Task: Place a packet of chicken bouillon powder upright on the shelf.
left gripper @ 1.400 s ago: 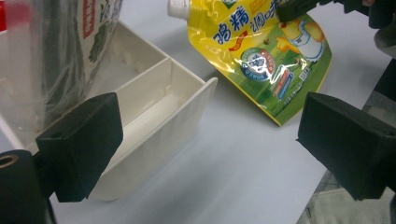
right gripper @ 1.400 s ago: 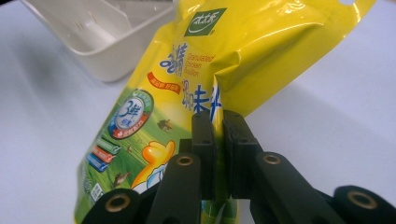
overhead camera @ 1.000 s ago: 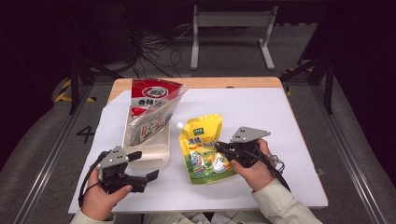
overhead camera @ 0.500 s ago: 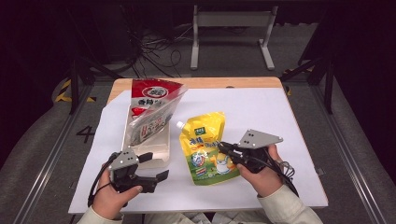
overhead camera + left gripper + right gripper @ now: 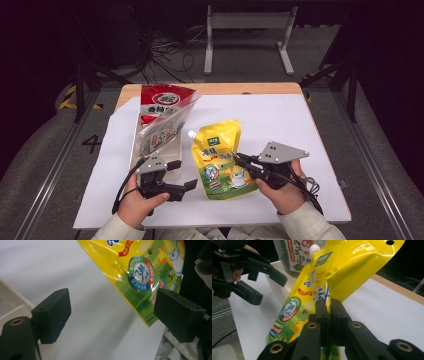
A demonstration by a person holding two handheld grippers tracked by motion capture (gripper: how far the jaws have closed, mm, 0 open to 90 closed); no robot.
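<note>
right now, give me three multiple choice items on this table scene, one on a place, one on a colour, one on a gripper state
1. Where does the yellow pouch lie relative to the red-topped bag?
A. to its right
B. to its left
C. underneath it

2. What colour is the pouch's spout cap?
A. red
B. white
C. black

3. How does the right gripper stand?
A. wide open above the table
B. shut on the yellow pouch
C. shut on the red-topped bag

Answers: 1 A, the high view shows the pouch right of the bag. 2 B, the cap is white. 3 B, the right gripper view shows its jaws pinching the pouch's edge, while the left gripper is open.
</note>
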